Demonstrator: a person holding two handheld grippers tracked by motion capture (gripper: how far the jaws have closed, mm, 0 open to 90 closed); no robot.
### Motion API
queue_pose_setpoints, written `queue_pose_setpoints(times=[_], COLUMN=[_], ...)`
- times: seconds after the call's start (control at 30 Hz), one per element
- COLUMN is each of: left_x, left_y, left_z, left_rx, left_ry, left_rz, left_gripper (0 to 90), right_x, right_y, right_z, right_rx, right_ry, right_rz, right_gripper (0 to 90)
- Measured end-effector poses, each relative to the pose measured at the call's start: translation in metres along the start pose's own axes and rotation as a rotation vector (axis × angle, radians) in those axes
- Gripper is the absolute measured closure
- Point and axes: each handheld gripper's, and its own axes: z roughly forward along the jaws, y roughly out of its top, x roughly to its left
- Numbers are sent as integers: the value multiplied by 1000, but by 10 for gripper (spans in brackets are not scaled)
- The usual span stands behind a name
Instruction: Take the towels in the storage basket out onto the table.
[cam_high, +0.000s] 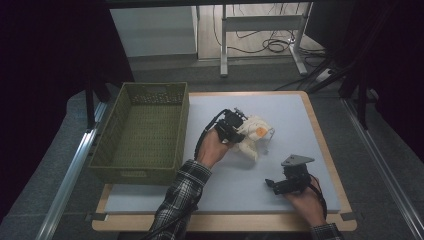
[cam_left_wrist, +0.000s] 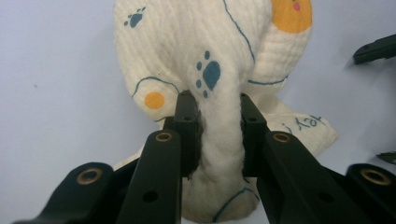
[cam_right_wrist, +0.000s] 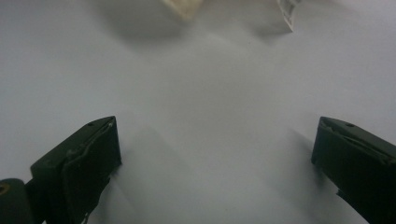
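A cream cloth (cam_high: 252, 134) printed with blue paw marks and orange dots lies bunched near the middle of the pale mat. My left gripper (cam_high: 239, 127) is shut on a fold of that cloth (cam_left_wrist: 219, 56); in the left gripper view both pads (cam_left_wrist: 187, 119) press a thick roll of fabric between them. My right gripper (cam_high: 272, 184) rests low over the mat at the front right, its jaws open wide with nothing between them. In the right gripper view its fingers (cam_right_wrist: 81, 161) frame bare mat, with a corner of the cloth (cam_right_wrist: 184, 7) at the top edge.
A green woven basket (cam_high: 112, 150) stands on the left side of the table, nothing showing inside it. The pale mat (cam_high: 295, 115) covers a wooden table top. Beyond the table are a desk frame and cables on the floor.
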Motion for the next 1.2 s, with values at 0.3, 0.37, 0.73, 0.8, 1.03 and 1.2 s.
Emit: queue_pose_setpoints(times=[0.3, 0.37, 0.73, 0.8, 1.03, 1.2], left_x=[1, 1, 8, 8, 7, -2], left_y=[-18, -22, -33, -36, -51, -65], left_z=[27, 33, 18, 11, -11, -17], left_rx=[33, 39, -47, -62, -99, -97], left_ry=[-5, -2, 8, 9, 33, 46], left_rz=[-22, -25, -82, -89, -99, -90], left_gripper=[736, 713, 411, 384, 343, 358], right_x=[0, 0, 0, 0, 0, 4], right_y=[0, 0, 0, 0, 0, 7], right_z=[0, 0, 0, -1, -5, -13], right_rx=[0, 2, 1, 0, -14, -45], right_ry=[1, 1, 1, 1, 8, 79], right_rz=[0, 0, 1, 0, 5, 4], right_gripper=[12, 12, 15, 20, 139, 279])
